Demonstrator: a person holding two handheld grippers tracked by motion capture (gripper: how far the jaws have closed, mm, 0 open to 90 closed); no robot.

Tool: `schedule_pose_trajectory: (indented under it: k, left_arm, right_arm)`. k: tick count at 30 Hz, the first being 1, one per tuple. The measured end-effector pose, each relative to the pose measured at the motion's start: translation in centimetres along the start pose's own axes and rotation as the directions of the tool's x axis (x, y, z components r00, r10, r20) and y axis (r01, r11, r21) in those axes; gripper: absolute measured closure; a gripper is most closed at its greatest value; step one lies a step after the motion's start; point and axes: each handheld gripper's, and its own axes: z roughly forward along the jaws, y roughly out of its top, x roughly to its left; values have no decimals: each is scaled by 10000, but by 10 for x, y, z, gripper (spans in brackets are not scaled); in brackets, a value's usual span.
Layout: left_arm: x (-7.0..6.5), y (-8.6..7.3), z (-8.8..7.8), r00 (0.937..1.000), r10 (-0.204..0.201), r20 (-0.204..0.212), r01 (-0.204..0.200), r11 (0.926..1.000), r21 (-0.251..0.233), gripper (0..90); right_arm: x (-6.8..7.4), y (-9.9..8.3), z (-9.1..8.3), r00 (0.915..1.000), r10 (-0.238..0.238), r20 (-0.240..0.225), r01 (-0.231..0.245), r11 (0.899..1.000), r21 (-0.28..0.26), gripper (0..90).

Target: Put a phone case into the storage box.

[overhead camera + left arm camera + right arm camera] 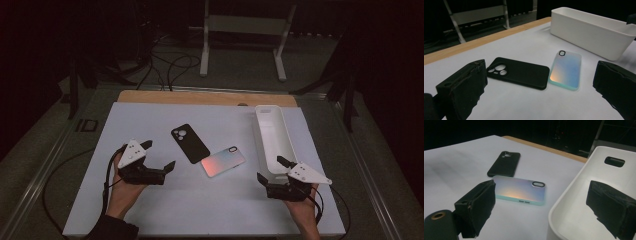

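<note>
— Two phone cases lie out on the surface (pixel 150 200), and neither is in the white bin (pixel 269 137) yet. As I judge it, your work has barely begun: nothing is lifted, nothing is packed.

— Where exactly are they?

— The black case (pixel 190 143) lies flat near the middle, camera cut-outs toward the far side. The iridescent case (pixel 223 161) lies just right of it, nearer to you; their corners look touching or almost so, and I cannot tell which. The bin stands at the right, long side running near to far, and looks empty inside.

— And my grippers?

— Your left gripper (pixel 159 159) rests at the near left, its fingers (pixel 461 87) wide apart, holding nothing, aimed toward the black case. Your right gripper (pixel 272 170) sits at the near end of the bin, fingers (pixel 477 205) likewise spread and empty; one of them appears to hang over the bin's inside, the other outside its wall, toward the iridescent case.

— So what's left?

— Probably everything: grasp each case and carry it to the bin.

— And the setting?

— The surface is a white sheet over a wooden board (pixel 200 97), whose edge shows at the far side. Beyond it the room is dark, with cables (pixel 170 65) on the floor and a white stand (pixel 242 30) at the far centre.
</note>
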Motion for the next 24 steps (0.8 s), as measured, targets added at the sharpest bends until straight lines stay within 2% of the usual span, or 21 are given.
schedule_pose_trajectory:
  k: [8,24]
  left_arm:
    - [-6,5,19,9992,316,227,-321,9992,219,0]
    - [-10,13,45,9979,405,508,-423,9985,350,0]
  right_arm:
    - [-1,0,0,10000,-20,-16,20,10000,-1,88]
    - [-2,1,-2,10000,13,15,-13,10000,-11,88]
